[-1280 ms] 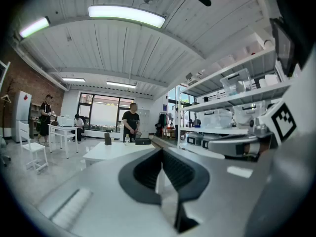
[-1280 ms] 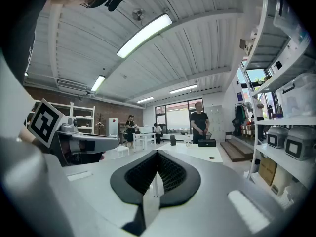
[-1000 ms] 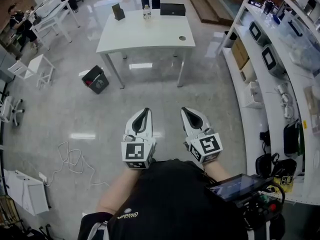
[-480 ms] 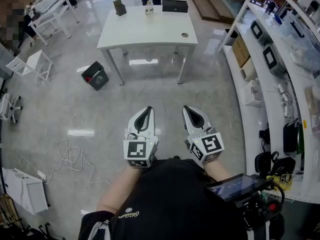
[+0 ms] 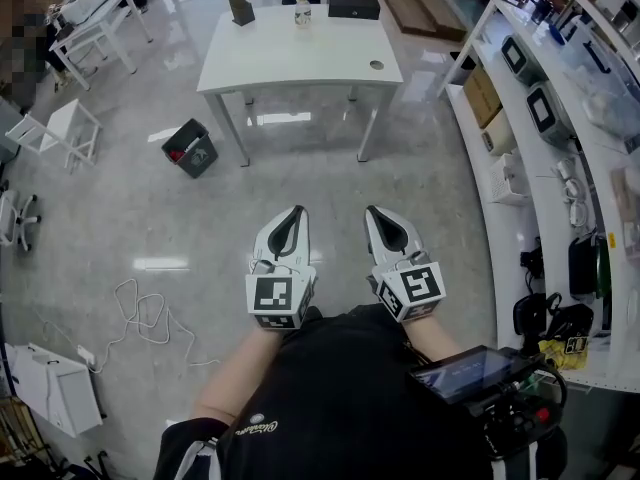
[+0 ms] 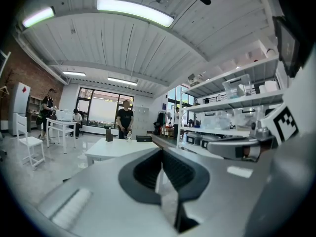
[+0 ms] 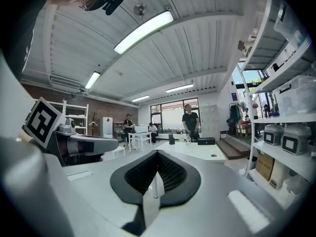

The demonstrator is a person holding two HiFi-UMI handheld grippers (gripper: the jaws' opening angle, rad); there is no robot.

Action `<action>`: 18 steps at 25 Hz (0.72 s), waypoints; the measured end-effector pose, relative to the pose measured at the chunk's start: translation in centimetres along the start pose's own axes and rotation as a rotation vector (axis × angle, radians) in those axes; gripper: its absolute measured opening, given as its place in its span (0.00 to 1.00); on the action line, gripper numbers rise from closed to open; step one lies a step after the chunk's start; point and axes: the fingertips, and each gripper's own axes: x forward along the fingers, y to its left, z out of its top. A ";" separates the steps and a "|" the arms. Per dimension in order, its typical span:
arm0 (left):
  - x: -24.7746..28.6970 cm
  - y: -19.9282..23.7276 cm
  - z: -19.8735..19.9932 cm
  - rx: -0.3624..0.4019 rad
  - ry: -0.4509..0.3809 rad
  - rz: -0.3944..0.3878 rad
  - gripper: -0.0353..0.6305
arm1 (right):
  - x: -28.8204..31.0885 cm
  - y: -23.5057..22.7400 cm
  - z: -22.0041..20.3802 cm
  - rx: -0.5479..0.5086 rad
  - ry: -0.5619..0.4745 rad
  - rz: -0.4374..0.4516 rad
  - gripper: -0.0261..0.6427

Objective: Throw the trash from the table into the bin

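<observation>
One bottle (image 5: 301,12) stood on one tabletop (image 5: 300,63), one bin (image 5: 190,148) beside it. The left tongs (image 5: 293,211) and right tongs (image 5: 372,211) were both clenched and empty, well short of the tabletop.

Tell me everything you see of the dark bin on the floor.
The bin is small, dark and box-shaped, with an open square top; something red shows inside. It stands on the glossy grey floor, left of the white table in the head view, apart from its legs. Nothing else touches it. Its material is unclear.
</observation>
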 end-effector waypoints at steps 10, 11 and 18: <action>1.9 1.3 -1.3 -0.019 0.048 -0.008 0.07 | 2.3 -0.8 -1.3 0.020 0.041 -0.001 0.04; 2.3 1.4 -1.5 -0.022 0.054 -0.005 0.07 | 2.6 -1.2 -1.5 0.021 0.048 0.003 0.04; 8.4 2.8 -1.8 -0.025 0.068 0.024 0.07 | 7.9 -5.2 -1.9 0.020 0.068 0.049 0.04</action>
